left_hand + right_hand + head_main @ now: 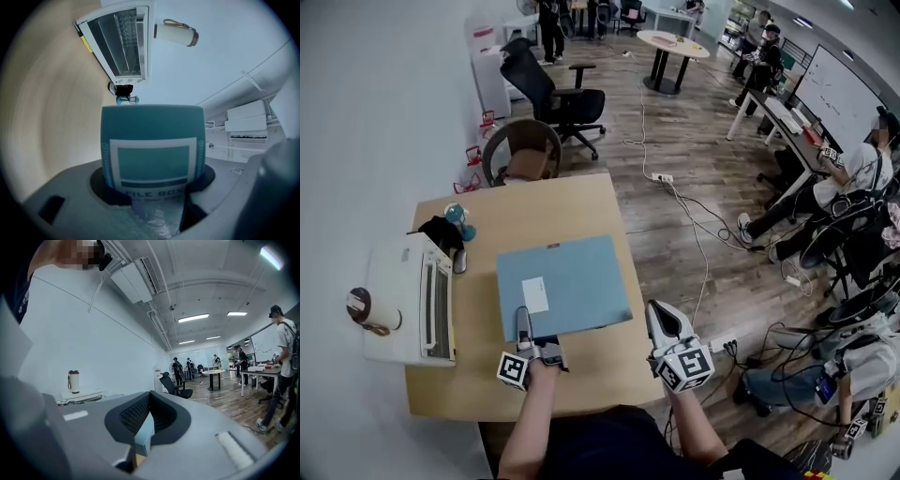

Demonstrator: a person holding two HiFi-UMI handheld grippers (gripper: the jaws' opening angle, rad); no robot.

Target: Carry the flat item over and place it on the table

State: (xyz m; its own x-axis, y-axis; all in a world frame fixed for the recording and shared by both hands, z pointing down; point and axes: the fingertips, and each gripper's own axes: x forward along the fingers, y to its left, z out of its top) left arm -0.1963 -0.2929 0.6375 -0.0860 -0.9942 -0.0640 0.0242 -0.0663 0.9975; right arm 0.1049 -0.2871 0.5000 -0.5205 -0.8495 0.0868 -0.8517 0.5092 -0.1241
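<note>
The blue file box [567,281] is lying flat and closed over the wooden table [581,202], so I'm not seeing what is inside it, nor whether it is touching the top. The left claw [525,326] is clamping its near edge, jaws partly closed on the labelled end. The right claw [656,314] is pinching the near right corner. A flask [361,305] is sitting by the white machine [412,300].
</note>
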